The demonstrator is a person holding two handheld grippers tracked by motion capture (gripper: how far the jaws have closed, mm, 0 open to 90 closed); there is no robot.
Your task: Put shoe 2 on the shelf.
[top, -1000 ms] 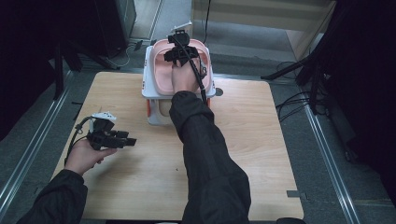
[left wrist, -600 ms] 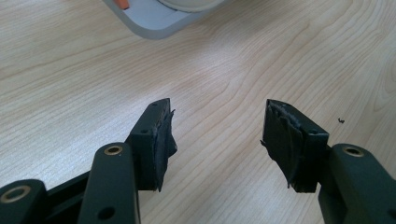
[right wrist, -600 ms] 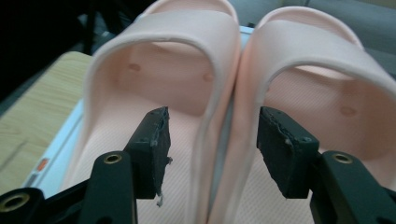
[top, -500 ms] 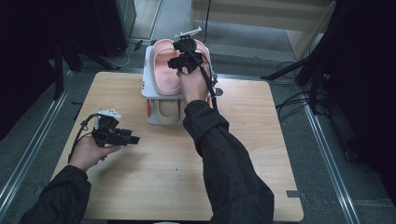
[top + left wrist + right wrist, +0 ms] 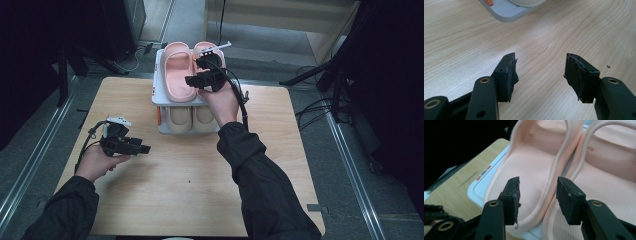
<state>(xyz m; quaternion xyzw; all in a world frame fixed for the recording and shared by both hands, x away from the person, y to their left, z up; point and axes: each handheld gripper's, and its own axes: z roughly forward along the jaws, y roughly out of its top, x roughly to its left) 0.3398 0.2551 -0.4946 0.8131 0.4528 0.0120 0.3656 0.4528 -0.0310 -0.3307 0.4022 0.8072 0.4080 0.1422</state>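
A white two-tier shoe rack [image 5: 158,96] stands at the back middle of the wooden table [image 5: 190,180]. A pair of pink slippers [image 5: 176,75] lies on its top tier, and a beige pair [image 5: 180,119] sits on the lower tier. My right gripper [image 5: 190,81] hovers over the pink pair, jaws pointing left. In the right gripper view it [image 5: 537,188] is open, with the adjoining side walls of the two pink slippers [image 5: 526,175] just beyond the gap. My left gripper [image 5: 146,148] is held low over the table's left side, open [image 5: 540,70] over bare wood.
The rack's grey base corner [image 5: 506,12] with an orange tab [image 5: 489,2] shows ahead of the left jaws. Black cables trail from both grippers. Metal rails run along the floor on both sides of the table, and dark stands and cables lie to the right.
My right gripper has drawn back from the far end of the rack toward the person and turned its jaws leftward over the pink slippers. The left gripper has barely shifted.
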